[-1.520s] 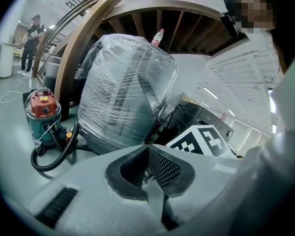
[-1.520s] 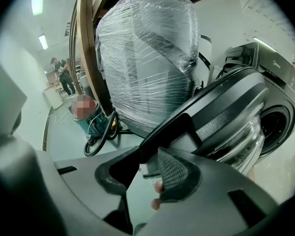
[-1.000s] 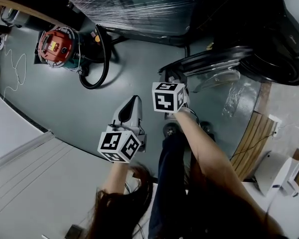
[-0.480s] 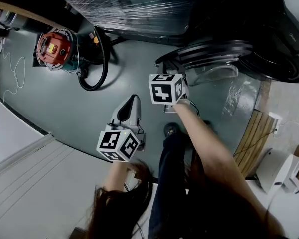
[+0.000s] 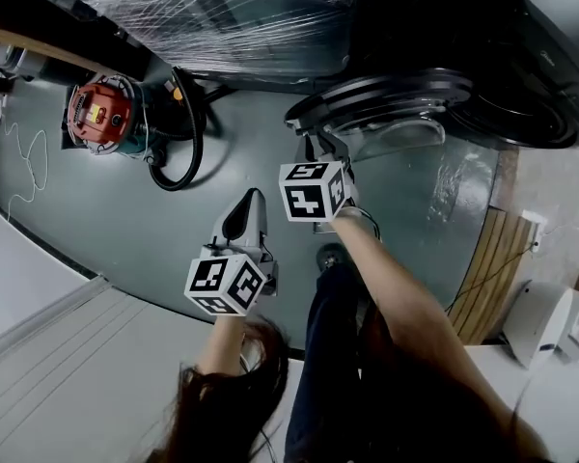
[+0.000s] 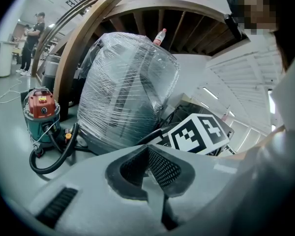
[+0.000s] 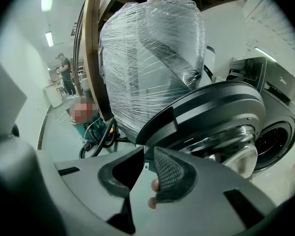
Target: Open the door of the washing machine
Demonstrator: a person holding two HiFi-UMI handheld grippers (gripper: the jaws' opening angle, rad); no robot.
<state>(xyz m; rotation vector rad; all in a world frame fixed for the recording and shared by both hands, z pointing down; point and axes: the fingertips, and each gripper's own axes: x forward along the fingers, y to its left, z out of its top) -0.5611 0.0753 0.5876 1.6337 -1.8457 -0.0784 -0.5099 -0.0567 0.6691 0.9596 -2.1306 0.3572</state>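
Note:
The dark washing machine point(image 5: 526, 114) stands at the upper right with its round door point(image 5: 386, 95) swung out, its glass bowl point(image 7: 231, 151) facing the drum opening point(image 7: 273, 139). My right gripper point(image 5: 317, 145) reaches up to the door's left rim. In the right gripper view the rim's edge point(image 7: 155, 127) ends right at the tips of my right gripper point(image 7: 146, 154). Its jaws are closing, with a gap still showing between the pads and nothing pressed there. My left gripper point(image 5: 251, 203) hangs over the floor to the left, shut and empty point(image 6: 147, 151).
A large appliance wrapped in plastic film point(image 5: 241, 13) stands left of the door. A red and green vacuum point(image 5: 101, 114) with a black hose point(image 5: 188, 152) sits on the grey floor point(image 5: 106, 210). Wooden slats point(image 5: 487, 268) lie at the right. A person point(image 7: 64, 73) stands far off.
The door has swung further out, its rim shifting up and left in the head view, and my right gripper has followed it slightly. The left gripper has stayed put.

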